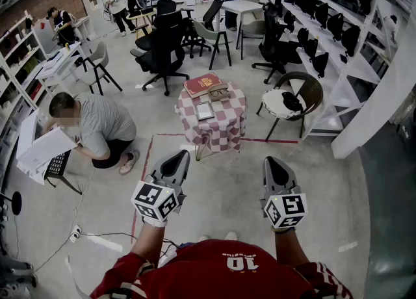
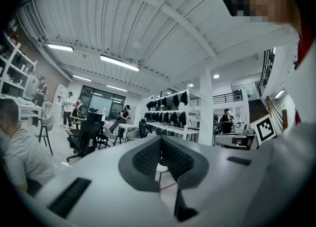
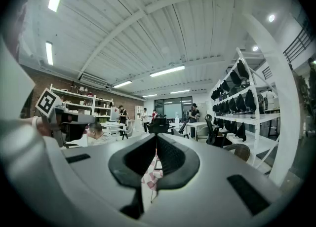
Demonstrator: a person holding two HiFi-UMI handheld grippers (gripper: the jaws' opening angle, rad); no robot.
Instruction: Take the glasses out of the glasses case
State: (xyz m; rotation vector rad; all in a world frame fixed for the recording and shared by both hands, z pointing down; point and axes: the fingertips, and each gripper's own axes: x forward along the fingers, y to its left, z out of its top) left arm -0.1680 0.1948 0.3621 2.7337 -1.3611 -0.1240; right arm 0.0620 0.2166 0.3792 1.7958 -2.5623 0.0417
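A small table with a red-and-white checked cloth (image 1: 224, 129) stands a few steps ahead on the floor. On it lie a red book (image 1: 203, 84), a brownish glasses case (image 1: 219, 92) beside it, and a flat grey item (image 1: 205, 110). No glasses show outside the case. My left gripper (image 1: 181, 156) and right gripper (image 1: 273, 162) are held level near my body, well short of the table. Both are shut with nothing between their jaws. In the left gripper view the left gripper (image 2: 161, 142) has its pads together. In the right gripper view the right gripper (image 3: 156, 144) is the same, with the checked cloth (image 3: 149, 179) showing below it.
A person in a grey shirt (image 1: 97, 122) crouches at the left over papers. A wicker chair (image 1: 292, 99) stands right of the table, white shelving (image 1: 338, 38) beyond it. Black office chairs (image 1: 162, 47) stand behind. Red tape (image 1: 144, 161) and cables (image 1: 97, 234) lie on the floor.
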